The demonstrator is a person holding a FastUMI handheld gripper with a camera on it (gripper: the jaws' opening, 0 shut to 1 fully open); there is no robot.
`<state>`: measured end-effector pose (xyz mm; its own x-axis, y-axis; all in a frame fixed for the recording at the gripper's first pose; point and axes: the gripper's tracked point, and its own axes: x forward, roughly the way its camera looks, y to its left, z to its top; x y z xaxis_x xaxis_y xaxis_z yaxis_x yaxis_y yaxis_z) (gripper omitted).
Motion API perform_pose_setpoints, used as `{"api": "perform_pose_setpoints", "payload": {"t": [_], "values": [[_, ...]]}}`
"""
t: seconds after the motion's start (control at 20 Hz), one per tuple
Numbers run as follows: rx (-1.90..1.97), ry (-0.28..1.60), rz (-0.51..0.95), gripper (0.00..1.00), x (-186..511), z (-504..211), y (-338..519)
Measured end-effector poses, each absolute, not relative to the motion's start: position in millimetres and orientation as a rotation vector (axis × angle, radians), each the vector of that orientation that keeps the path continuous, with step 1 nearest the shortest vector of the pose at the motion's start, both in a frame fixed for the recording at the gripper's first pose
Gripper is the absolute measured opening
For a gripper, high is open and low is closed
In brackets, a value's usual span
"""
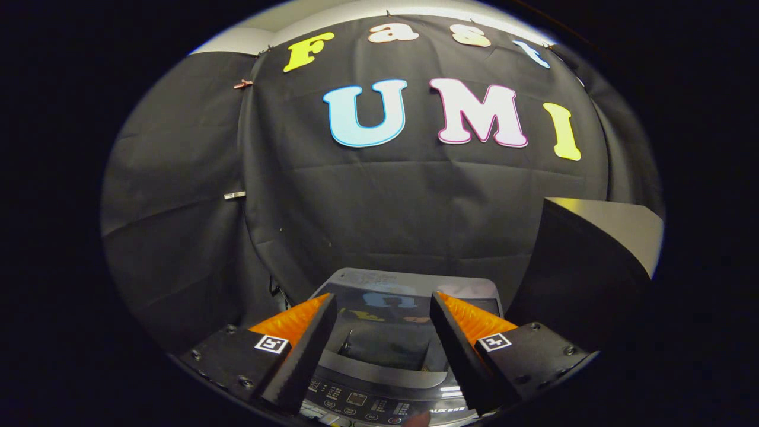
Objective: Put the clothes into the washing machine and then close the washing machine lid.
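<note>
**Lid down, tool empty above the washer**

As far as I can judge from where I hover, the washing machine (pixel 391 332) sits just below and ahead of my tool (pixel 382 308), and its glossy lid (pixel 403 296) looks to be lying flat over the tub, catching reflections of the wall behind. My tool's fingers stand well apart with nothing between them but the view of the lid and its handle recess (pixel 379 369). I see no clothes anywhere: none in my grip, none draped on the machine. Whether they are already inside I cannot tell, since the tub is hidden beneath the lid. If they are in, the task reads as finished or very nearly so; if not, the lid must come up again first.

The control panel (pixel 367 406) runs along the near edge of the machine, right under my fingers. A black cloth wall (pixel 385 201) hangs behind the washer, pinned in folds, and a dark slanted box (pixel 581 267) with a pale upper face stands just to the machine's right.
</note>
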<state>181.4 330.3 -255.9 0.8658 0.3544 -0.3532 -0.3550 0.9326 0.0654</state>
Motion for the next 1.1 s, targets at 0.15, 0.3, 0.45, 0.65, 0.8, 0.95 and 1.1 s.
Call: {"api": "perform_pose_setpoints", "payload": {"t": [0.15,0.3,0.45,0.65,0.8,0.95,1.1], "values": [[0.002,0.335,0.36,1.0,171.9,-247.4,321.4],[0.005,0.31,0.333,0.99,163.6,-240.8,307.8],[0.001,0.28,0.315,1.0,154.1,-230.1,298.4],[-0.01,0.237,0.305,0.99,146.2,-212.7,291.2],[-0.019,0.207,0.291,1.0,138.4,-193.8,284.5],[-0.04,0.175,0.273,0.99,130.8,-172.9,276.1],[-0.041,0.144,0.259,0.99,123.7,-149.6,265.6]]}}
